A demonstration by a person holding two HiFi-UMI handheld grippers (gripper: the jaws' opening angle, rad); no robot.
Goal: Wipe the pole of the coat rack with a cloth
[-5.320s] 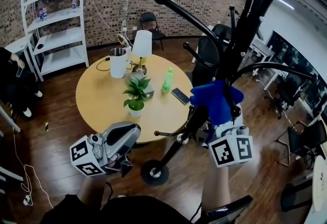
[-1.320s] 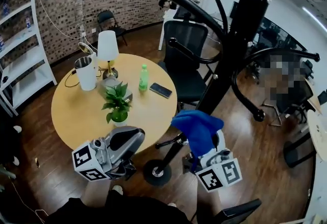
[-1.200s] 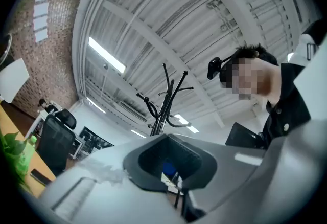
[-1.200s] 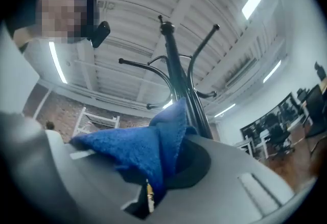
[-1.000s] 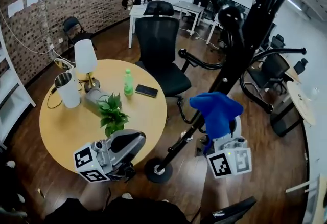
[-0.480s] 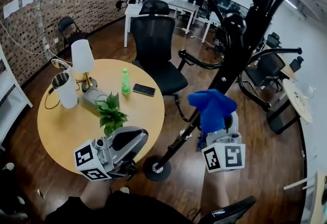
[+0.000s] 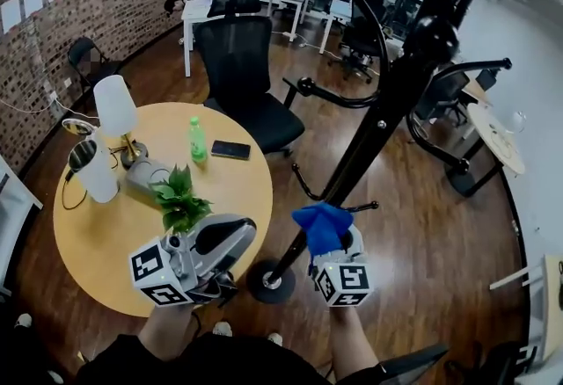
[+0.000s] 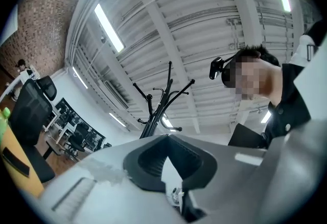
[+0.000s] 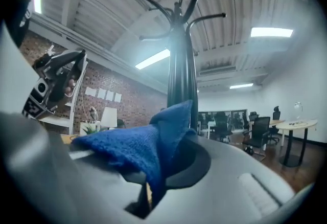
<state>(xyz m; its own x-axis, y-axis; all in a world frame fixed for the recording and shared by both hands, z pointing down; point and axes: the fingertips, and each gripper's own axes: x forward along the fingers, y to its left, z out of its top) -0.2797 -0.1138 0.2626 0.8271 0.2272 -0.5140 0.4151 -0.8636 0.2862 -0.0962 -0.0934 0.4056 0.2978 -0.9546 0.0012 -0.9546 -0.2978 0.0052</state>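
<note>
Pole (image 7: 369,133) wiping, apparently near its end: my right gripper (image 7: 332,250) clamps the cloth (image 7: 320,223) low on it; left gripper (image 7: 220,236) closed, empty.

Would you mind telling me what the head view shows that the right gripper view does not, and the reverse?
Only the head view shows the rack's base, the green bottle and the phone. Only the right gripper view shows the right gripper with its jaws shut on the blue cloth, and the ceiling lights. Both show the cloth and the rack's pole.
</note>
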